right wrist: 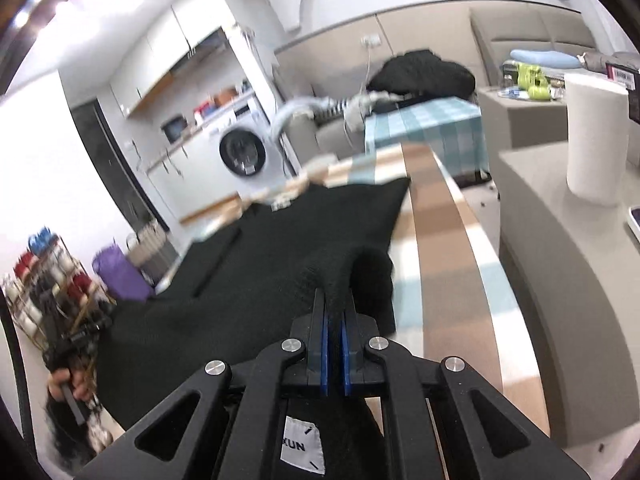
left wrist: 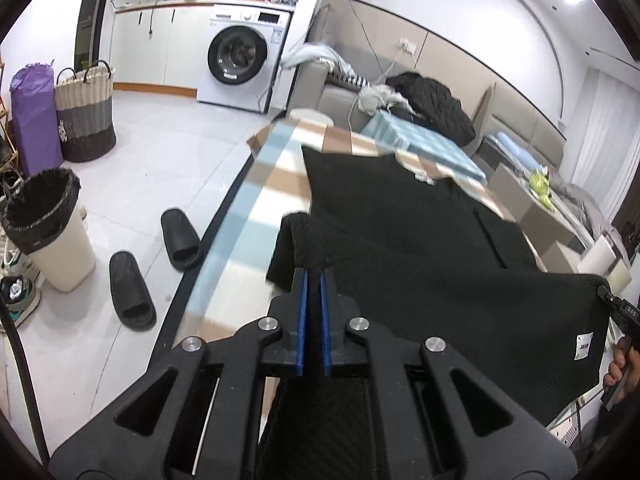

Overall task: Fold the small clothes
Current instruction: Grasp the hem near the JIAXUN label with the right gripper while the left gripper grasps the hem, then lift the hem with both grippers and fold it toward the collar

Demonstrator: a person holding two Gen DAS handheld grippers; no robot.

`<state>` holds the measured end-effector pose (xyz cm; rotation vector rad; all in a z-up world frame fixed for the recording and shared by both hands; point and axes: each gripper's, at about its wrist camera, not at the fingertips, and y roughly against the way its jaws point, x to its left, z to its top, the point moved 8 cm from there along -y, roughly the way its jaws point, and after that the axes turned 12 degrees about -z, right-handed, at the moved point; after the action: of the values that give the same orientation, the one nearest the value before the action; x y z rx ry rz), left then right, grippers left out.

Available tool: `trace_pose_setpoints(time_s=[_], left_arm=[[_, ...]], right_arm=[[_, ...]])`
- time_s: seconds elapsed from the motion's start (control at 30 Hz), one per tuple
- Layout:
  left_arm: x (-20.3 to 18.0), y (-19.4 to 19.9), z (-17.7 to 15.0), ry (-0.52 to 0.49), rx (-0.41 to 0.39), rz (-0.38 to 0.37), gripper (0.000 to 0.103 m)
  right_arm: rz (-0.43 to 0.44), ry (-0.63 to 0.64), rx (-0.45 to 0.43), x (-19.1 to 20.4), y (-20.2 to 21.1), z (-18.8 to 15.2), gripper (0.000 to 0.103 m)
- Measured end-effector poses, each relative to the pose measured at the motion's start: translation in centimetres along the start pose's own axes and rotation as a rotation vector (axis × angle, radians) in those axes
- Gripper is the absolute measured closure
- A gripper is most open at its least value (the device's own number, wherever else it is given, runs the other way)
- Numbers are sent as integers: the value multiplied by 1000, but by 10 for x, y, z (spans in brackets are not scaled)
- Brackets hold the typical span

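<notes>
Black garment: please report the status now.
Left claw shut on black garment. Right claw shut on it too. Garment partly lifted off checked table. Nothing in the way.

I see a black garment (left wrist: pixel 420 240) with a white label (left wrist: pixel 583 346); the tablecloth (left wrist: pixel 256 184) under it is checked in tan, pale blue and white; my gripper fingers (left wrist: pixel 303 316) are black with blue pads; slippers (left wrist: pixel 158 268) black; washing machine (left wrist: pixel 240 58) white with a dark door; basket (left wrist: pixel 85 114) cream over grey and dark brown; bag (left wrist: pixel 34 116) purple; paper roll (right wrist: pixel 596 136) white.
</notes>
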<state>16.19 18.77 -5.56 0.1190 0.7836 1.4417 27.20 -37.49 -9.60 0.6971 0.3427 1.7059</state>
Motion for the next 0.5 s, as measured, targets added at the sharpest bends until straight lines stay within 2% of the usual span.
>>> trace_pose_setpoints(time_s=[0.23,0.4,0.5], left_arm=[[7,-29,46,-6,-33,17,100],[16,-74,67,-4,1,48,100],[25,-101,68,19,38,72,99]], right_arm=[[-34,-84,5,-6,-35,30,98],[-95,-132,65,-12,-78,44,98],[-144,-139,108,-16,-102,42,96]])
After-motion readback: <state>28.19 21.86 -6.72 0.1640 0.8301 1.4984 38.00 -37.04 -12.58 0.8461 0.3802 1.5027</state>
